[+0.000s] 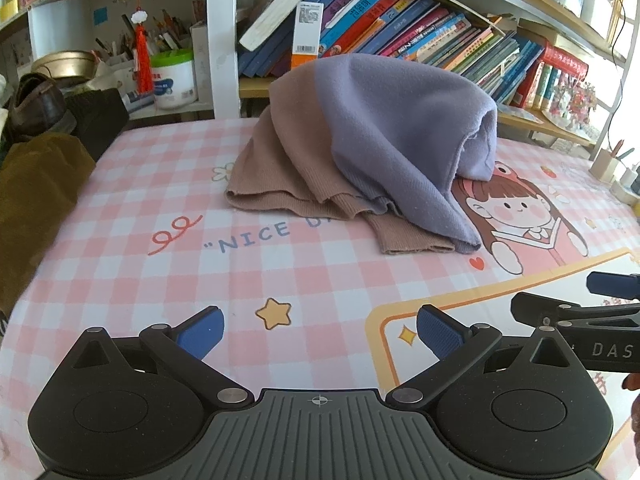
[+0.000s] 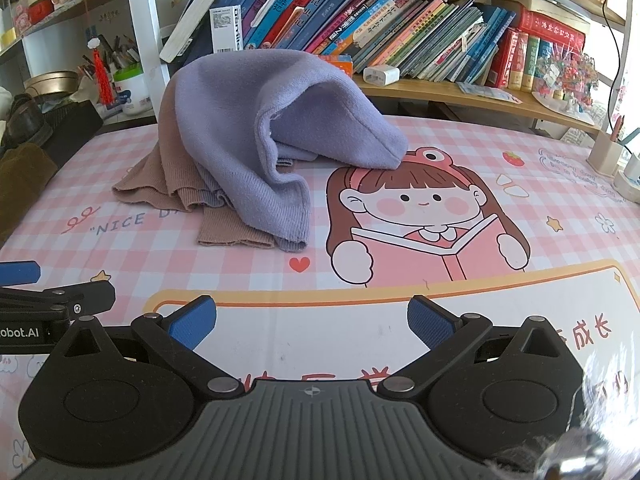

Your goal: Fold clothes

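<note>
The sweater lies in a heap, so its sleeves and collar cannot be told. It hides part of the words "NICE DA…" on the mat. In the left view the right gripper is cut by the edge; its far finger is out of sight. A blurred glare covers the right view's lower corner.

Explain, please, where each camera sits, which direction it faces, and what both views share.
Left wrist: sits behind the open left gripper, facing the heaped sweater and bookshelf; the right gripper shows at its right edge.
Right wrist: sits behind the open right gripper, facing likewise; the left gripper's finger shows at left.
Shared: sweater, bookshelf, checked mat.
</note>
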`<act>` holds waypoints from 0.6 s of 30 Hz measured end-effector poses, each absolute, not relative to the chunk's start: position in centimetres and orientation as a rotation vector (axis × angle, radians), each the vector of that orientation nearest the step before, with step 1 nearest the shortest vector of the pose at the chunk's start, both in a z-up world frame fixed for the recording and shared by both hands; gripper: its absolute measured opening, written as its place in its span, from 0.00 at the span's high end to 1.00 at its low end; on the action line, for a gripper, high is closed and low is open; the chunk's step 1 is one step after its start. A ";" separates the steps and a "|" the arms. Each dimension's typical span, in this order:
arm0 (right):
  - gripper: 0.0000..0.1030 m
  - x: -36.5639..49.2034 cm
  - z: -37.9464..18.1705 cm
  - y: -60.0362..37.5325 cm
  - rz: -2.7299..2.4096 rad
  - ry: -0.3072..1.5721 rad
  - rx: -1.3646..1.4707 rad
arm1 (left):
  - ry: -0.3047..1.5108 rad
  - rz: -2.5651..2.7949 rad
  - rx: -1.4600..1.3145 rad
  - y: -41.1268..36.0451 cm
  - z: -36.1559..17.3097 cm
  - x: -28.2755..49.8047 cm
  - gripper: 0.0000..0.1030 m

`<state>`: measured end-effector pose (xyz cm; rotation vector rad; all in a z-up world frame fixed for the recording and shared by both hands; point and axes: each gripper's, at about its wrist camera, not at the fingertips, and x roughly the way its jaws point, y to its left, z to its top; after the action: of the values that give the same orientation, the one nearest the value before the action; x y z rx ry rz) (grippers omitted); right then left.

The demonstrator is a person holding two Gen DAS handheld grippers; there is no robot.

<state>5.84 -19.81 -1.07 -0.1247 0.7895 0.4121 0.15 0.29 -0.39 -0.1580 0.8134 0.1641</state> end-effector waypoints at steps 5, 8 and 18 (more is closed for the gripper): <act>0.00 5.8 -1.1 -20.0 0.411 0.791 -0.122 | 0.826 0.157 -0.170 0.3 -0.4 0.2 0.00; 0.00 5.8 -1.1 -20.1 0.411 0.793 -0.121 | 0.820 0.150 -0.177 0.2 -0.4 0.2 0.00; 0.00 6.4 -1.3 -21.0 0.447 0.800 -0.130 | 0.823 0.183 -0.171 -1.1 -0.2 0.4 0.00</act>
<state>6.41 -21.00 -1.25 -0.1302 0.7996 0.4474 0.36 -1.12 -0.25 -0.1711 0.8229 0.1828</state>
